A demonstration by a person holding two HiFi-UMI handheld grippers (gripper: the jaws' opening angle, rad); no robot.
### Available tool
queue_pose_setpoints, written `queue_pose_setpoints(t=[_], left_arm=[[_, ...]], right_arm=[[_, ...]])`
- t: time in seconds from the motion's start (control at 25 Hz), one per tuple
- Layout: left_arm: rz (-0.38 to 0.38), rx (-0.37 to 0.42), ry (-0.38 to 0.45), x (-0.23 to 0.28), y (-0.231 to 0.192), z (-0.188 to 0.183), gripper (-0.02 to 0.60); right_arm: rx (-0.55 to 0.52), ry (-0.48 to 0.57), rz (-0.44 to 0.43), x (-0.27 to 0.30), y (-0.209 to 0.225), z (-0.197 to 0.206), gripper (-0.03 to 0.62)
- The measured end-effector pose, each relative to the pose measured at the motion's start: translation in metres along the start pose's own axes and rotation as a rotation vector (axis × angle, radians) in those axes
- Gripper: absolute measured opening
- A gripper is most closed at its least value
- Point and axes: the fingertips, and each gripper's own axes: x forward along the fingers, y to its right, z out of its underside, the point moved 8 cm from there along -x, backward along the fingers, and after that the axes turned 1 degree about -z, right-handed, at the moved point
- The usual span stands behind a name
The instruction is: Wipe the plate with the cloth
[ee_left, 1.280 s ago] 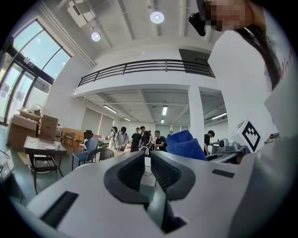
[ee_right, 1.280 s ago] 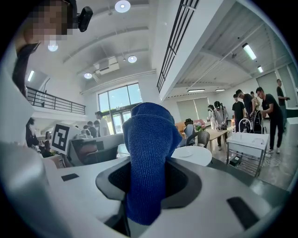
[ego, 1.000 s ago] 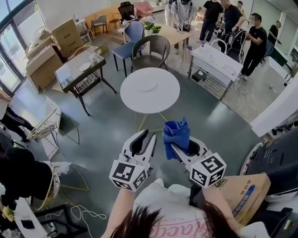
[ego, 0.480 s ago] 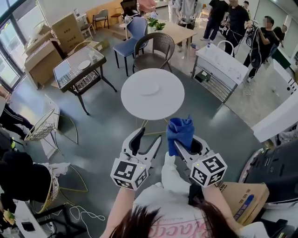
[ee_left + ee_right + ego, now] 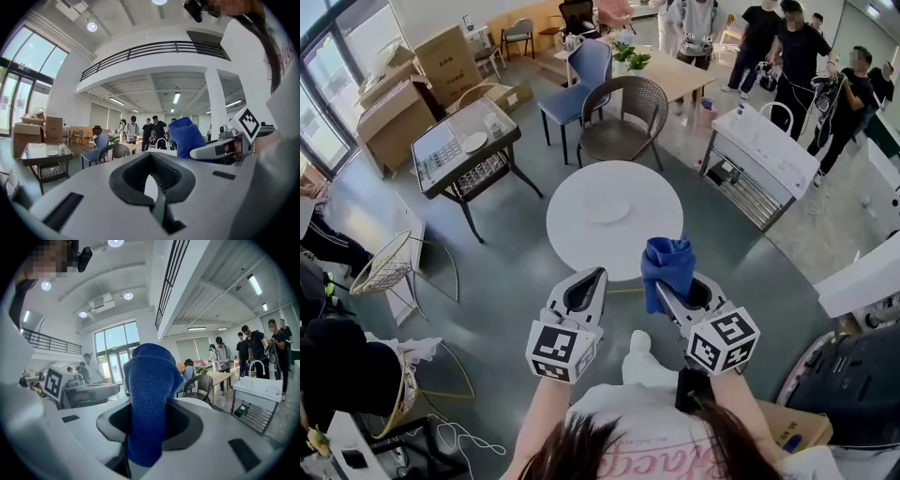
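A round white table stands just ahead, with a white plate near its middle. My right gripper is shut on a blue cloth, which stands bunched above the jaws at the table's near edge. The right gripper view shows the cloth filling the jaws. My left gripper is level with it on the left. Its jaws have just closed with nothing between them; they are shut and empty. From the left gripper view the cloth shows at the right. Neither gripper touches the plate.
A grey wicker chair and a blue chair stand beyond the table. A glass-topped black table is at the left and a white cart at the right. Several people stand at the back. A wire chair is near left.
Both grippers have come forward to the round table's near edge. The left jaws opened wide half a second ago and are closed now. The cloth stays in the right gripper.
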Motion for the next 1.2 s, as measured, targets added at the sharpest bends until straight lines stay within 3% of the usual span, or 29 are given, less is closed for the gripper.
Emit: queue_pose_setpoints(t=[0.36, 0.68, 0.92, 1.2], left_arm=[[-0.045, -0.083, -0.003, 0.088, -0.042, -0.008, 0.006], [-0.093, -0.061, -0.04, 0.127, -0.088, 0.002, 0.007], [-0.044, -0.147, -0.072, 0.165, -0.149, 0.018, 0.008], [-0.001, -0.154, -0.15, 0.211, -0.198, 0.046, 0.008]], right_arm=[[-0.035, -0.049, -0.058, 0.072, 0.079, -0.037, 0.153], [-0.006, -0.095, -0.066, 0.133, 0.112, -0.04, 0.153], [0.028, -0.118, -0.018, 0.19, 0.129, -0.044, 0.153], [0.018, -0.169, 0.023, 0.243, 0.152, -0.041, 0.153]])
